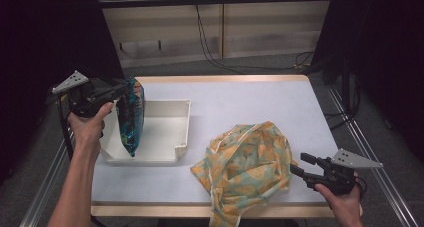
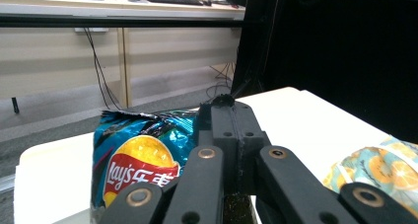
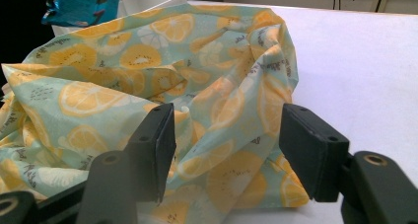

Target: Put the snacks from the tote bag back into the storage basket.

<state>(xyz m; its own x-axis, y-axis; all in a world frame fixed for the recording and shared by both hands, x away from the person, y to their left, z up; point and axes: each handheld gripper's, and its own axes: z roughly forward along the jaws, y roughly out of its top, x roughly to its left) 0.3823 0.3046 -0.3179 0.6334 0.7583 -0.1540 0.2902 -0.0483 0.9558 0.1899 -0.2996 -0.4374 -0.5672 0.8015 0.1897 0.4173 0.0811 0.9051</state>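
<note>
Left gripper (image 1: 120, 89): I have the jaws clamped tight on the top edge of the chip bag (image 1: 131, 116). The bag hangs upright from that pinch, over the left part of the white tray (image 1: 172, 137), its bottom corner down inside the tray near the near-left wall. From above I can't tell whether the bag's bottom touches the tray floor. In the left gripper view the closed jaws sit in front of the bag's (image 2: 140, 160) crimped top, logo side facing the camera, blue foil with a yellow and red mark.

Right gripper (image 1: 299, 163): I have the jaws spread wide, nothing gripped. It sits at the near-right of the table (image 1: 260, 97), pointing left at the fruit-print cloth bag (image 1: 247, 164). In the right gripper view the two pads stand apart on either side of a fold of the cloth (image 3: 197, 86); fabric lies between them but the pads aren't pressing on it.

The cloth bag lies crumpled on the near centre-right of the table, just right of the tray, with one tail hanging over the near edge. Orange slice pattern on pale teal.

The tray sits left of centre on the table, open side up. Left hand (image 1: 89, 127) holds its gripper from the left edge; right hand (image 1: 345, 202) is at the near-right corner.
</note>
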